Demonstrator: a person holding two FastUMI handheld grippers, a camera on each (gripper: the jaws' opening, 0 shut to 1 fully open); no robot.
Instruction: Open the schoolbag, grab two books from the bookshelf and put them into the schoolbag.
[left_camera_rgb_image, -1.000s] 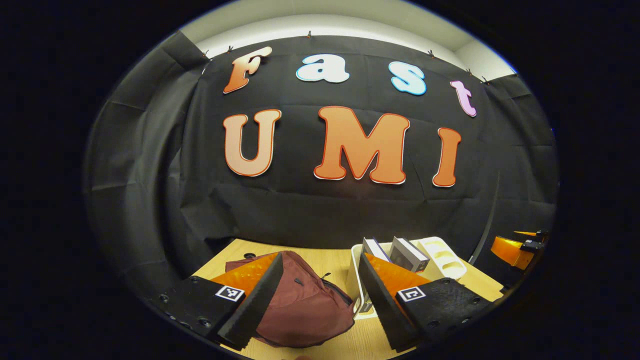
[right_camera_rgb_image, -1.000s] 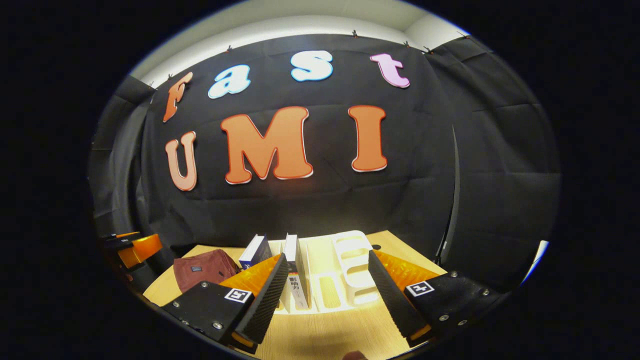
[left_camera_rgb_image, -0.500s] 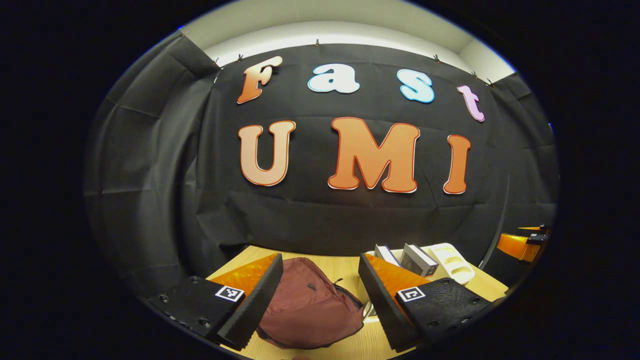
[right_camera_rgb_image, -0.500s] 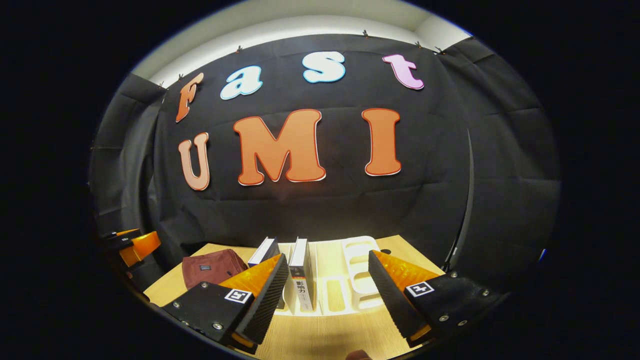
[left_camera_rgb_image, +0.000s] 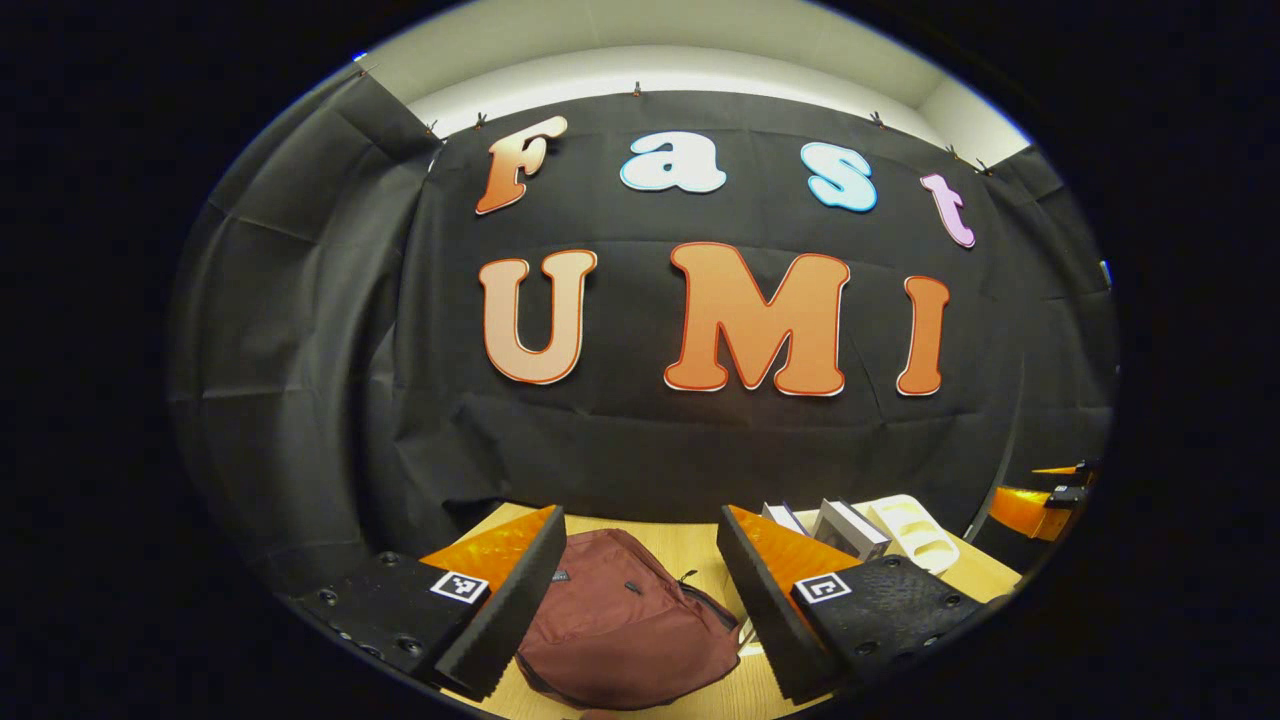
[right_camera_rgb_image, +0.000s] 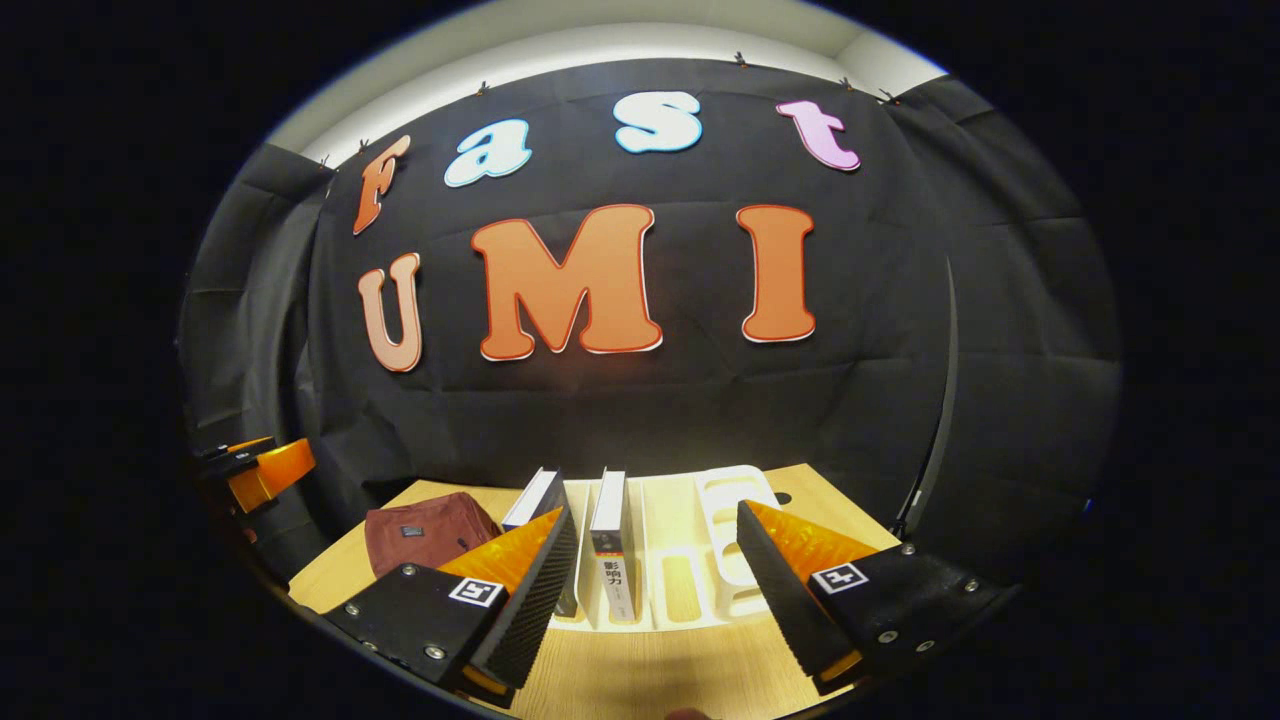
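Two books stand in the white plastic bookshelf (right_camera_rgb_image: 690, 560) on the light wooden table (right_camera_rgb_image: 640, 670): a white-spined book (right_camera_rgb_image: 612, 545) upright in its slot and a dark-covered book (right_camera_rgb_image: 535, 500) leaning to the left beside it. I think the dividers are there so that each book stays on its edge, with the spine free for you to grasp.

Your right gripper (right_camera_rgb_image: 650, 590) faces this shelf with its fingers spread wide and holding nothing. The white-spined book is between them but farther off, not touched. Your left gripper (left_camera_rgb_image: 640, 590) is also wide apart and empty; it points at the soft maroon fabric schoolbag (left_camera_rgb_image: 625, 630), which lies flat on the table, apart from the fingers. The bag looks closed, so I judge that opening it is the step in hand.

The left gripper view gives you the dark zipper line (left_camera_rgb_image: 695, 595) along the bag's right side. The right gripper view gives you the book spines from the front, and the bag there is only a small shape at the left.
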